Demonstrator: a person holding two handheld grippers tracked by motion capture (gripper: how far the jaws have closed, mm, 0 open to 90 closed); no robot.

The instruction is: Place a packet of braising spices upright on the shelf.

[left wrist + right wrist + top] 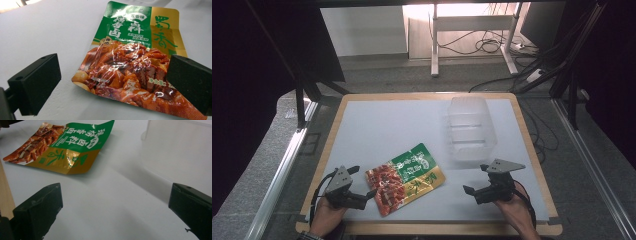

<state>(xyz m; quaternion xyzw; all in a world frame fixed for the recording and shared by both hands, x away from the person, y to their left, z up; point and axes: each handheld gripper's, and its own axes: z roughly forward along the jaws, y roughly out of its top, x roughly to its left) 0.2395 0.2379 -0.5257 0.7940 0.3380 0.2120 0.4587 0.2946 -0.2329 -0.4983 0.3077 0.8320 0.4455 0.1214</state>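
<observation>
A flat snack pouch (404, 177), green and gold with a red food picture, lies on the white table mat (387, 125) near the front. My left gripper (364, 182) stands open just left of it. In the left gripper view the pouch (130, 55) lies flat ahead between the open jaws of the left gripper (115, 72), its red end nearest, and nothing is clamped. My right gripper (476, 178) is open to the right of the pouch, apart from it. In the right gripper view its jaws (116, 205) frame bare mat, with the pouch (62, 145) at upper left.
A clear plastic container (469, 130) stands upright on the mat behind the right gripper, also seen in the right gripper view (180, 147). The mat rests on a wooden board (532, 150). A hand holds each gripper at the front edge.
</observation>
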